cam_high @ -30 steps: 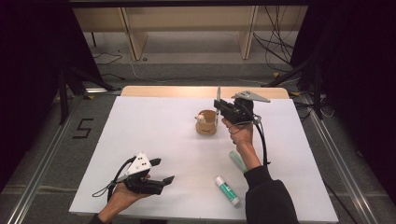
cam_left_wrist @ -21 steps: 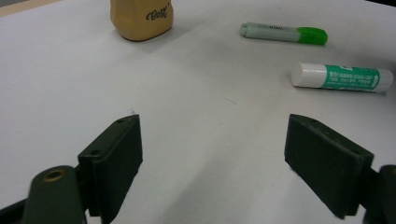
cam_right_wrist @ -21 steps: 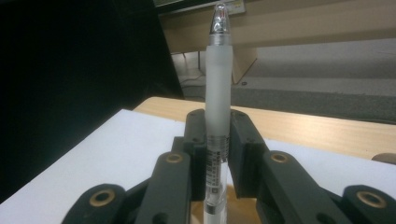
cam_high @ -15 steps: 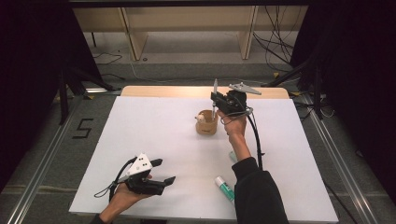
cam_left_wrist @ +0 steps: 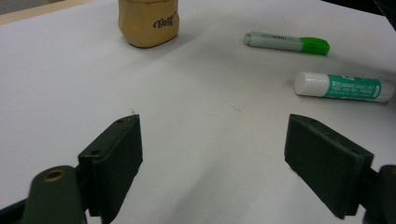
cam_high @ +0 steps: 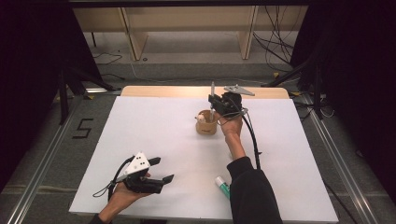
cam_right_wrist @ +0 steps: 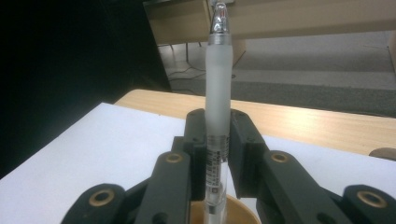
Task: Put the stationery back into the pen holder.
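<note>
Jaws of the right gripper (cam_right_wrist: pixel 217 154) pinch a slim pen (cam_right_wrist: pixel 218 84) with a frosted, translucent barrel and a clear tip, held upright. Its lower end dips into the mouth of a squat tan cup (cam_high: pixel 206 123) with rounded walls, which stands on the matte white tabletop (cam_high: pixel 154 135) near its far wooden edge. At the near left of the table, the left gripper (cam_left_wrist: pixel 212 154) rests low with its flat black jaws spread wide and bare. Nearby lie a cylindrical glue stick (cam_left_wrist: pixel 343 87) with a teal label and a grey highlighter (cam_left_wrist: pixel 286 43) with a bright green cap.
</note>
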{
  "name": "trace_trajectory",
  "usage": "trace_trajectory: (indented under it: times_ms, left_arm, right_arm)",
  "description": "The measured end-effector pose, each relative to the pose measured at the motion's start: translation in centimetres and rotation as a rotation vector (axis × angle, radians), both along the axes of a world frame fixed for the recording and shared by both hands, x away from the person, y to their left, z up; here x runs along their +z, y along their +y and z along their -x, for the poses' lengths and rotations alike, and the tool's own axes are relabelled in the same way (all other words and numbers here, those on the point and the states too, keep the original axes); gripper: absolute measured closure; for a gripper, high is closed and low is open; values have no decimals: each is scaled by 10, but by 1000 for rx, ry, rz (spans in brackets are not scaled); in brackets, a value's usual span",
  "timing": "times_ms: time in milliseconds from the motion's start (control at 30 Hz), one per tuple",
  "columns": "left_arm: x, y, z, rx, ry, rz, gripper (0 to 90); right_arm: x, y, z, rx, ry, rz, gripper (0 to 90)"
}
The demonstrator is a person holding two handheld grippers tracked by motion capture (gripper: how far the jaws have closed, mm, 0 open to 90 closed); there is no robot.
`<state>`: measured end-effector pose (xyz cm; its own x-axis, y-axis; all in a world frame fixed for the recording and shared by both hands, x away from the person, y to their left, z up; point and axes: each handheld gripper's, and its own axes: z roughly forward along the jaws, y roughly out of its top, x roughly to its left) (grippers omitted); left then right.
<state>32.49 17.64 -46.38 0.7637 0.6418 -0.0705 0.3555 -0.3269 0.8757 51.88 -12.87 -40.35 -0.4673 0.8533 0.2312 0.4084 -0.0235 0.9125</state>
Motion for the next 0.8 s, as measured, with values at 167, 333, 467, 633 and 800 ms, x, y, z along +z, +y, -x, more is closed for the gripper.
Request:
trace_trajectory:
  times_ms: [167, 333, 467, 633, 800]
  left_arm:
    - [-1, -1, 0, -1, 1, -1, 188]
    - [0, -1, 1, -4, 0, -3, 188]
    - [-1, -1, 1, -6, -1, -6, 188]
    - [0, -1, 1, -3, 1, 0, 188]
    - [-1, -1, 0, -4, 3, -7, 188]
  right_arm:
    - [-4, 3, -1, 10, 3, 17, 792]
    - [-8, 6, -2, 13, 13, 25, 792]
    - [-11, 10, -2, 21, 20, 43, 791]
    - [-15, 15, -3, 47, 31, 39, 665]
    - [-11, 12, -2, 57, 17, 32, 614]
